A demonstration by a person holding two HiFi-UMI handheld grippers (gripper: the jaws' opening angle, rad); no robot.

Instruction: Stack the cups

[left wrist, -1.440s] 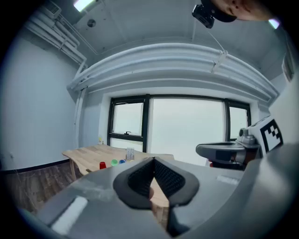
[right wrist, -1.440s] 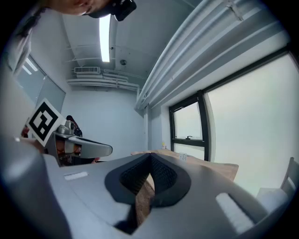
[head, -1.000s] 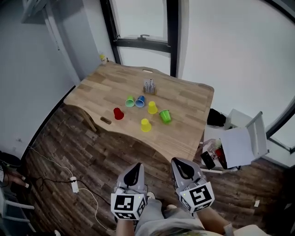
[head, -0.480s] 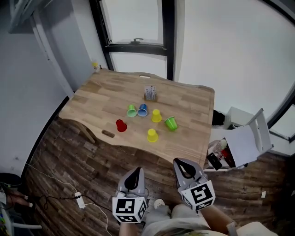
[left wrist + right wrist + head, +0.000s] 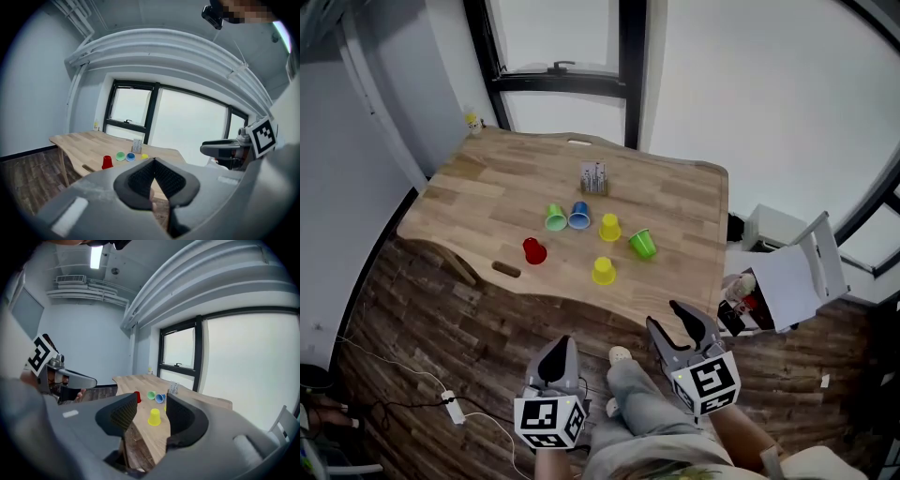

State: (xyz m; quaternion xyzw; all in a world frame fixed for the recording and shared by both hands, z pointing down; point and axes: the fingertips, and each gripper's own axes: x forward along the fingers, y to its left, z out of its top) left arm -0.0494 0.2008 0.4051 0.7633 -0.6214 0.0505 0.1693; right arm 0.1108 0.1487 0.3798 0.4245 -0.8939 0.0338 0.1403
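Observation:
Several plastic cups sit on the wooden table [image 5: 694,211]: a red cup [image 5: 532,250], a light green cup [image 5: 555,217] and a blue cup [image 5: 578,216] on their sides, two upside-down yellow cups [image 5: 608,227] [image 5: 603,271], and a tipped green cup [image 5: 642,244]. Both grippers hang short of the table's near edge, above the floor. My left gripper [image 5: 555,349] [image 5: 152,164] is shut and empty. My right gripper [image 5: 673,322] [image 5: 150,411] has just been opening and stands open with nothing between its fingers; the near yellow cup [image 5: 153,416] shows far off through the gap.
A small card holder [image 5: 593,178] stands behind the cups. A small bottle [image 5: 472,122] sits at the far left corner. A white chair with clutter [image 5: 787,291] is right of the table. A cable and power strip [image 5: 450,408] lie on the floor at left.
My right gripper's jaws have parted from shut to open. Both grippers have shifted a little toward the table, and the table has slid left in the head view.

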